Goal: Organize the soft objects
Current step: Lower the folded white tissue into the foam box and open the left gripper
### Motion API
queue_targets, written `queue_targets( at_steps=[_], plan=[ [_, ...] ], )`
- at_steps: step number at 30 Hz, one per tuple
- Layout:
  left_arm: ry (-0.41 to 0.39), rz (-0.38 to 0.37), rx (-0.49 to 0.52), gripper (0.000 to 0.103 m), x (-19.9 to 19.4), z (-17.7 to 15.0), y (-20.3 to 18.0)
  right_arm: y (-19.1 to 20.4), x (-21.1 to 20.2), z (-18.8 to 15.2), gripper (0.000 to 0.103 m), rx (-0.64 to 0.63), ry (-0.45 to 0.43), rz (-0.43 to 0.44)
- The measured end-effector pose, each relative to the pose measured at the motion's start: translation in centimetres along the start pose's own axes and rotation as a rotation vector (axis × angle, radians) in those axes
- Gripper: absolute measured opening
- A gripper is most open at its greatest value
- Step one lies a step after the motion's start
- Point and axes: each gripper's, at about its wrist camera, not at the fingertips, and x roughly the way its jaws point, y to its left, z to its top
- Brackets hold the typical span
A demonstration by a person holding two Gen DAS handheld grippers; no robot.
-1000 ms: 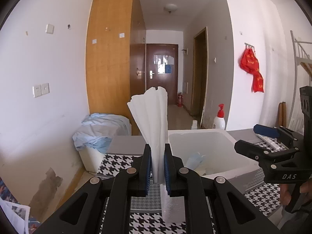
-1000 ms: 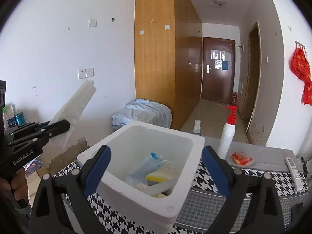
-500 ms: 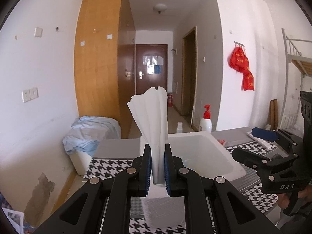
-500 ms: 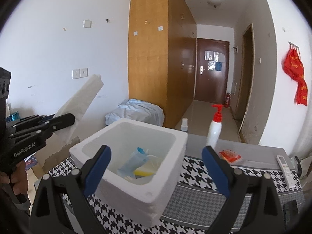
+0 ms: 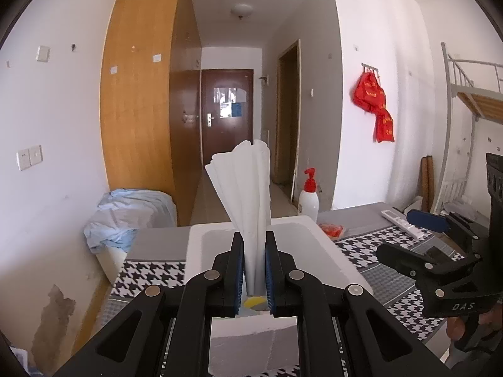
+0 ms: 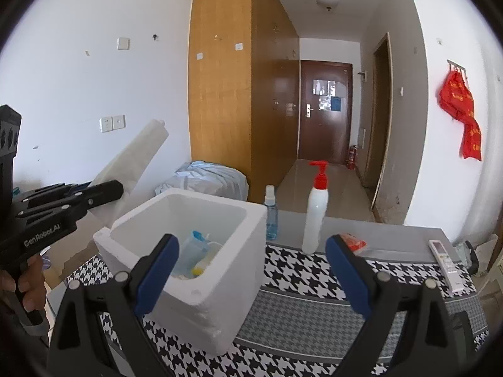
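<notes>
My left tool pinches a folded white paper tissue, which fans upward above the near rim of the open white foam box on the houndstooth-covered counter. My right tool is spread wide and empty, just in front of the box. Inside the box I see a pale blue pouch and something yellow.

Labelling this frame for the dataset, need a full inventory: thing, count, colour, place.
tissue: 1, white, clamped in left gripper
foam box: 1, white, on table, holds blue and yellow items
table: 1, houndstooth cloth
pump bottle: 1, white, red pump, behind box
spray bottle: 1, blue, beside box
red packet: 1, table
remote: 1, white, table's right edge
left gripper: shut on tissue
right gripper: open, empty
</notes>
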Motion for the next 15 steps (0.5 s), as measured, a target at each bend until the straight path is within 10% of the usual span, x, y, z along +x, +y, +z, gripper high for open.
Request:
queue_targets(
  at_steps=[15],
  plan=[
    [0.044,-0.043,0.016,0.013,2.2,0.1,-1.7,-2.1,-1.1,-0.9,0.096,0.028,0.006,-0.05]
  ],
)
